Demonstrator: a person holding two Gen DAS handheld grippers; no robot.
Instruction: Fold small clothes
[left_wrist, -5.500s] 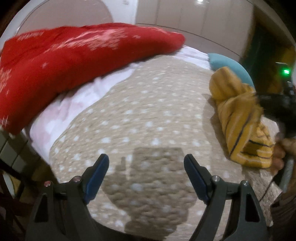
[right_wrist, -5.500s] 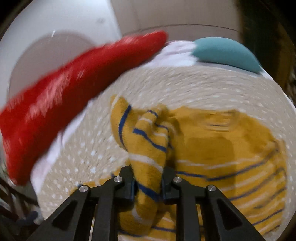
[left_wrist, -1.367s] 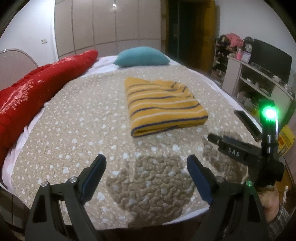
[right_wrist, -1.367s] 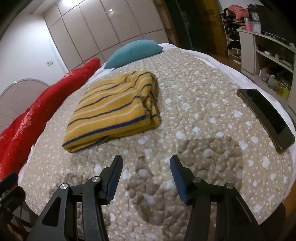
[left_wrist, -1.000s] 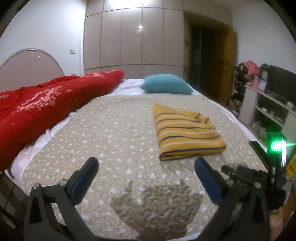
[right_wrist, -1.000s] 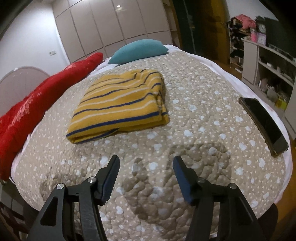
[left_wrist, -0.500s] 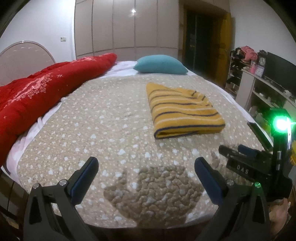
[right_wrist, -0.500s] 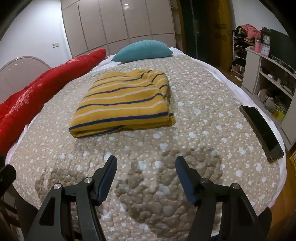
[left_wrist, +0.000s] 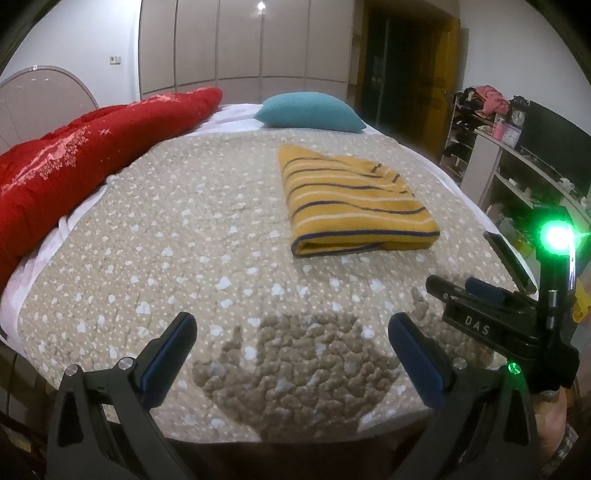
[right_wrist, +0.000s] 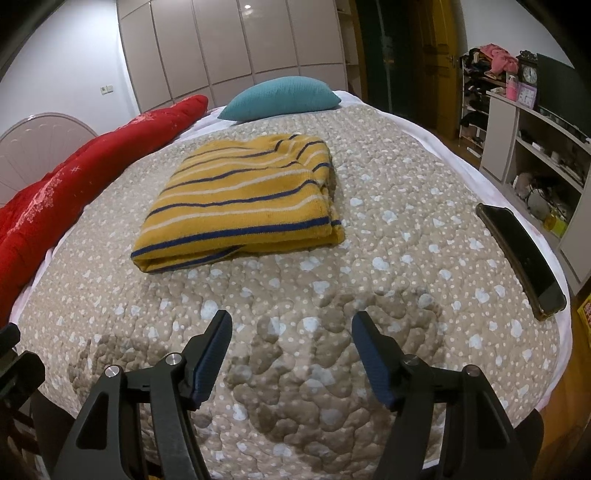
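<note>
A yellow garment with blue and white stripes (left_wrist: 354, 201) lies folded into a flat rectangle on the beige dotted bedspread (left_wrist: 192, 236); it also shows in the right wrist view (right_wrist: 243, 203). My left gripper (left_wrist: 291, 328) is open and empty, held above the near edge of the bed, well short of the garment. My right gripper (right_wrist: 291, 328) is open and empty, also over the near part of the bed. The right gripper's body with a green light (left_wrist: 517, 317) shows at the right of the left wrist view.
A red quilt (left_wrist: 92, 147) lies along the bed's left side. A teal pillow (left_wrist: 310, 112) sits at the far end. A black phone (right_wrist: 521, 254) lies near the bed's right edge. Shelves (right_wrist: 535, 147) stand to the right.
Five seconds ago my right gripper held the crumpled garment; now it lies folded and both grippers are open. In the last second both grippers barely shifted.
</note>
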